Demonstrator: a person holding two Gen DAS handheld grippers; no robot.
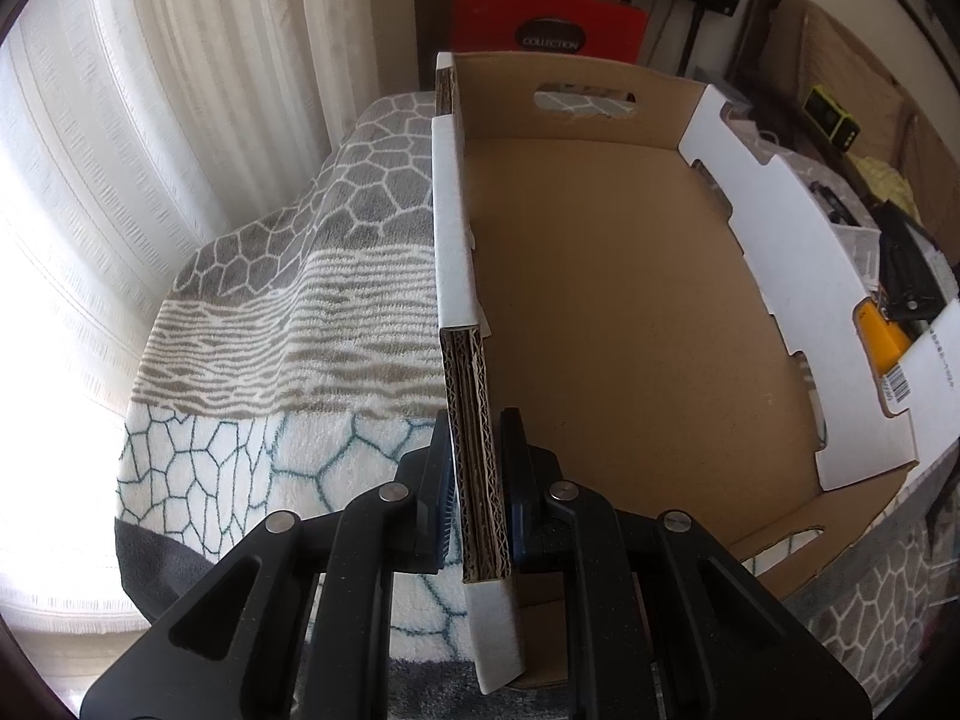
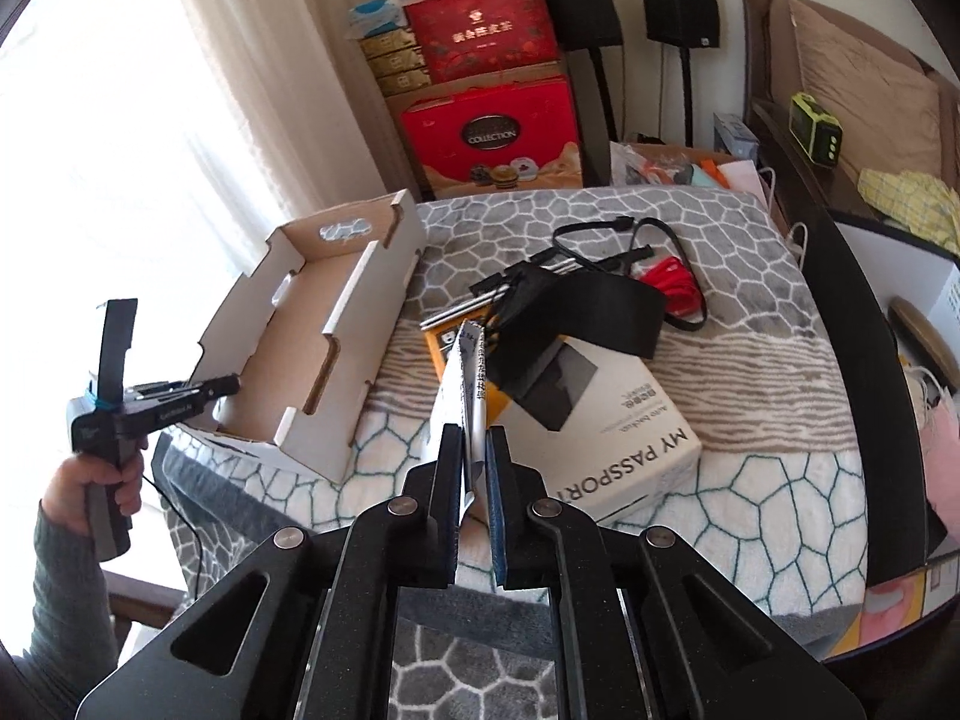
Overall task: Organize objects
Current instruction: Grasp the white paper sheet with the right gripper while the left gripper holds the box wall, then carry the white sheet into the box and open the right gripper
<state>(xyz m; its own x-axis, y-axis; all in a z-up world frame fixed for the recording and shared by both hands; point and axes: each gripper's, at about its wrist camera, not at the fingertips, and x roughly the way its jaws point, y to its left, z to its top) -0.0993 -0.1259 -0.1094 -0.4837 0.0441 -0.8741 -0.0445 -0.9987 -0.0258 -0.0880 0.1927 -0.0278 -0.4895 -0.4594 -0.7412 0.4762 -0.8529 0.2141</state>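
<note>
Left to right across the right wrist view: at nine o'clock a hand (image 2: 99, 483) in a grey sleeve holds the left gripper (image 2: 231, 385), whose tips meet the near wall of an open cardboard tray (image 2: 384, 294). The tray sits on a patterned blanket (image 2: 780, 480) and its brown floor is bare. In the left wrist view the left gripper (image 1: 480, 480) is pressed together on that wall's layered cardboard edge, steadying the tray.

Toward the centre, at six o'clock, the right gripper (image 2: 474, 456) is pinching a thin white printed booklet (image 2: 465, 396), which stands on edge and tilts up toward twelve o'clock.

To the right, at three o'clock from the tray, lies the unsorted pile: a white "MY PASSPORT" box (image 2: 630, 450), an orange box (image 2: 441, 342) partly hidden beneath, a black pouch (image 2: 594, 306) on top, black cables (image 2: 606, 234), and a red cord (image 2: 681, 285).

Judged from this, the sorting has barely begun: nothing is in the tray yet, the booklet looks like the first item picked, and the rest of the pile remains.
</note>
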